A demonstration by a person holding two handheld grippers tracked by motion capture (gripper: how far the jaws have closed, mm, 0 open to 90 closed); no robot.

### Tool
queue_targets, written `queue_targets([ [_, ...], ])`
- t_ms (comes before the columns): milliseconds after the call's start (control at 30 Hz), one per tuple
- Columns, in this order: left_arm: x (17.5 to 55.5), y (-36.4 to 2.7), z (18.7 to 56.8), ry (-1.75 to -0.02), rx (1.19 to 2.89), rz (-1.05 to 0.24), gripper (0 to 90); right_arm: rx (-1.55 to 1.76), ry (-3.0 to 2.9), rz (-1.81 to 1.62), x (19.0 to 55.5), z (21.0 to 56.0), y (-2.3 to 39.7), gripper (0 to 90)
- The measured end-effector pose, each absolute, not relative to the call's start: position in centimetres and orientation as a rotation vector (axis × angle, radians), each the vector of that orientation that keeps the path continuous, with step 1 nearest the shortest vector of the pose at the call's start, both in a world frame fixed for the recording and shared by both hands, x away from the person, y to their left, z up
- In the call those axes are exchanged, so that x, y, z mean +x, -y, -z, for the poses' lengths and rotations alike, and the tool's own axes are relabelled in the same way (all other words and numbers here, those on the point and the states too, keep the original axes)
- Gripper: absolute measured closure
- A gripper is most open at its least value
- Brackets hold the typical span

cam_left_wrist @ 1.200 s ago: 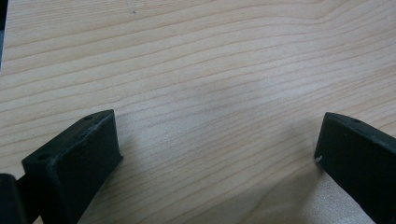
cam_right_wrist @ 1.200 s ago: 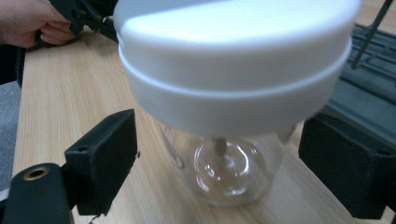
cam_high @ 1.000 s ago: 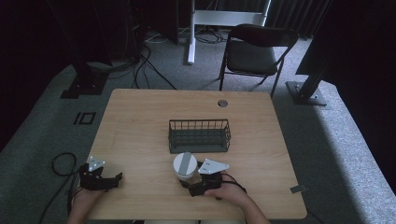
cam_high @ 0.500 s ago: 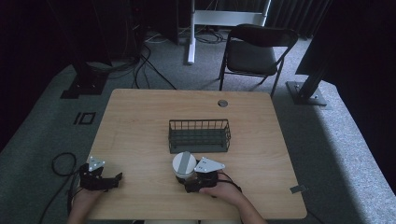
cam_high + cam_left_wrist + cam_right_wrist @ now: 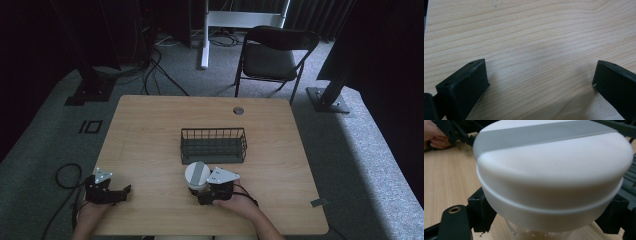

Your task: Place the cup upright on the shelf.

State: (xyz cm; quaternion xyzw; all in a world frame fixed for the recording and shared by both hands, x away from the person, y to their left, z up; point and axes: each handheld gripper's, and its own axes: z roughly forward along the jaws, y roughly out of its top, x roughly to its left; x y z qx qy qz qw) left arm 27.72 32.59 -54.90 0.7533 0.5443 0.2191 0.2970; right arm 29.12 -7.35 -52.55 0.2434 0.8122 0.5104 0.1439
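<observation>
Near the surface's front edge, the right tongs (image 5: 202, 192) clamp a white-lidded jar (image 5: 197, 175) below its lid (probably for lifting); the left tongs (image 5: 122, 192) rest spread wide, empty.

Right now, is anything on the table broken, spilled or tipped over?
Nothing stands out. The wire basket sits upright on the table, and the white-lidded jar stands upright between the right gripper jaws. No spill shows.

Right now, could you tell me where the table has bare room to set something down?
The wooden table is bare left of the black wire basket, along its far edge, and to the basket's right. The left claw hangs open over bare wood. It is crowded between the basket and the white-lidded container in the right claw.
</observation>
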Motion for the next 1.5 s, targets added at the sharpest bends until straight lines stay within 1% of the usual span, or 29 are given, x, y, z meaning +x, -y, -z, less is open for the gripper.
queue_targets([
  [300,27.7,-32.6,54.9,-1.447,2.003,-0.583,0.1,0.724,-2.317,-1.479,29.3,51.4,7.8,18.4],
  [767,27.7,-32.6,54.9,-1.447,2.003,-0.583,0.1,0.744,-2.269,-1.532,29.9,48.3,8.1,18.4],
  [1500,27.7,-32.6,54.9,-1.446,2.003,-0.584,0.1,0.848,-2.100,-1.551,32.7,43.2,9.7,18.4],
])
